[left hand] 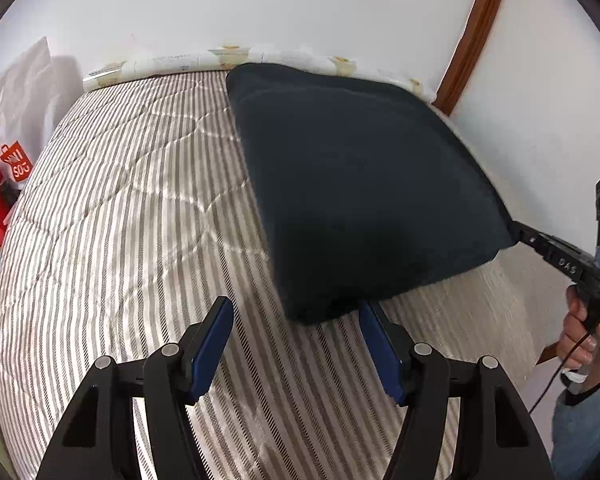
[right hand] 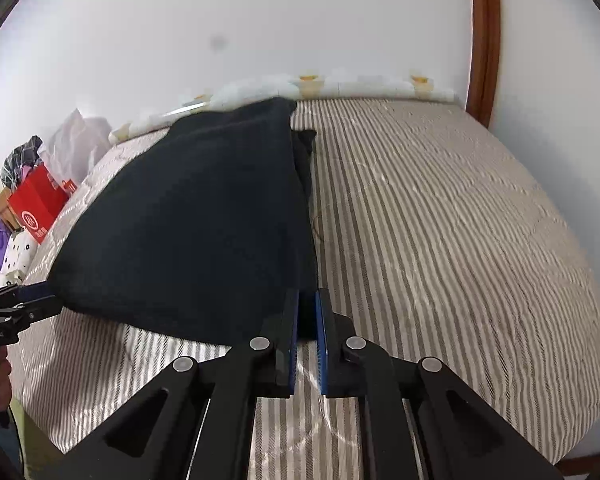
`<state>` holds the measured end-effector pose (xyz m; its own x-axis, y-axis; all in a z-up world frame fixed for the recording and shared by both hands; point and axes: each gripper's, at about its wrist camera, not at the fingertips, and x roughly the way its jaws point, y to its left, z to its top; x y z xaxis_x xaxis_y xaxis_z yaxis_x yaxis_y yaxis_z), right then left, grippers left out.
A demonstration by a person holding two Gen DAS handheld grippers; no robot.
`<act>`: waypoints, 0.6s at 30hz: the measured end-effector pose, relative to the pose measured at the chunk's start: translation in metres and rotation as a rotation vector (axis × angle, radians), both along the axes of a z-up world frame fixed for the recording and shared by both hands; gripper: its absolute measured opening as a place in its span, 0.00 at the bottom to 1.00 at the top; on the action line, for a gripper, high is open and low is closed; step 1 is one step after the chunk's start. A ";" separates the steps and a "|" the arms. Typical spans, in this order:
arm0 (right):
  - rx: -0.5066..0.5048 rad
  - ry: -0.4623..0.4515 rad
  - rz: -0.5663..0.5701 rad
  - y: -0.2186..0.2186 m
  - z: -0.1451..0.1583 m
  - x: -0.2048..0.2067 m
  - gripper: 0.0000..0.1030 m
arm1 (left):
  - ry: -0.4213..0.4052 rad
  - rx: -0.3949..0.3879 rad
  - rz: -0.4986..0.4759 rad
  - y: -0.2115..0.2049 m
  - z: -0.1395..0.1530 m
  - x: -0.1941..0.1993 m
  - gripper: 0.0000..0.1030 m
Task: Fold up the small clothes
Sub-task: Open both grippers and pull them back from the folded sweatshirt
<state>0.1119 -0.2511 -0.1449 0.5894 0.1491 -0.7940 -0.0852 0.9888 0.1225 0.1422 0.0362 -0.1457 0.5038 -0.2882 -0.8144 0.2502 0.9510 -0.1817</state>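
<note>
A dark navy garment (left hand: 364, 184) is stretched above the striped bed (left hand: 132, 200), its near edge lifted. My left gripper (left hand: 296, 312) is open, its blue pads wide apart just below and in front of the garment's near left corner, touching nothing. My right gripper (right hand: 307, 304) is shut on the garment's (right hand: 196, 224) near right corner and holds it raised; it also shows at the right of the left wrist view (left hand: 518, 234). The left gripper appears at the left edge of the right wrist view (right hand: 40, 296).
The striped quilt (right hand: 440, 220) covers the whole bed. A white wall and a brown wooden frame (left hand: 472, 36) lie behind. Red bags (right hand: 36, 204) and white plastic bags (left hand: 20, 92) stand beside the bed on the left.
</note>
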 end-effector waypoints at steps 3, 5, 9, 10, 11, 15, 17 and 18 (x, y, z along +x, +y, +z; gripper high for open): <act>-0.007 0.014 0.009 -0.001 -0.003 -0.008 0.10 | 0.015 0.011 0.000 0.001 -0.006 -0.003 0.61; -0.019 0.023 0.022 -0.001 -0.004 -0.013 0.11 | 0.024 0.010 0.003 0.002 -0.009 -0.005 0.61; -0.025 0.025 0.030 -0.001 -0.004 -0.021 0.12 | 0.019 0.003 0.007 0.002 -0.007 -0.011 0.61; -0.022 0.019 0.032 -0.001 -0.002 -0.022 0.13 | 0.009 -0.003 0.011 0.003 -0.005 -0.012 0.61; -0.018 0.010 0.035 0.000 0.000 -0.023 0.13 | -0.002 -0.015 0.012 0.003 -0.002 -0.014 0.61; 0.011 -0.039 0.043 0.005 0.013 -0.025 0.20 | -0.037 -0.046 -0.004 0.002 0.009 -0.021 0.61; 0.026 -0.061 0.047 0.008 0.017 -0.024 0.24 | -0.050 -0.050 -0.008 0.000 0.014 -0.022 0.61; 0.030 -0.075 0.047 0.010 0.017 -0.023 0.29 | -0.051 -0.052 -0.008 -0.002 0.015 -0.022 0.61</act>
<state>0.0892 -0.2413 -0.1277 0.6387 0.2013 -0.7427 -0.1414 0.9794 0.1438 0.1206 0.0342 -0.1307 0.5419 -0.3336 -0.7714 0.2681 0.9385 -0.2176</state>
